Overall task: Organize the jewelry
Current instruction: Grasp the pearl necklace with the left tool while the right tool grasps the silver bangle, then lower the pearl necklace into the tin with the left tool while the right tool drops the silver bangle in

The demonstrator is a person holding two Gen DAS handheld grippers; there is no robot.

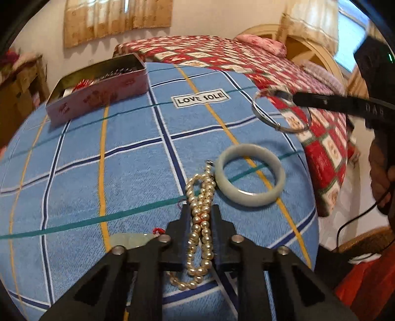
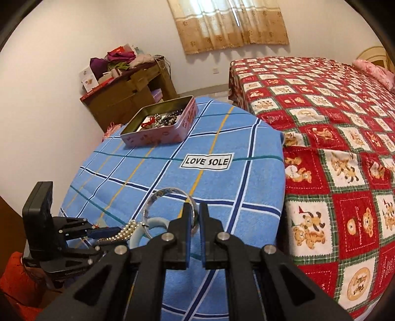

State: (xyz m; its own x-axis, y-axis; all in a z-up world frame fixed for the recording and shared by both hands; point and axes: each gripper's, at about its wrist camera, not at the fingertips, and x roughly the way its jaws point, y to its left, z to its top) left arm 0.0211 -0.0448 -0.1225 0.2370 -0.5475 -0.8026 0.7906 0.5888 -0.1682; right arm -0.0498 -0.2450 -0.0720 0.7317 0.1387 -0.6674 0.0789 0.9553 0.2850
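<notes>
Pearl necklace (image 1: 201, 222) lies bunched lengthwise between left gripper (image 1: 200, 217) fingers

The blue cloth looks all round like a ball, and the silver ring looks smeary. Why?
Left wrist view: the fisheye lens bulges the blue checked cloth and darkens the corners; the silver bangle in the right gripper is blurred, while the pearl necklace stays sharp. Right wrist view: same bulge, daylight glows through the curtain, and the pink tin is clear.
</notes>
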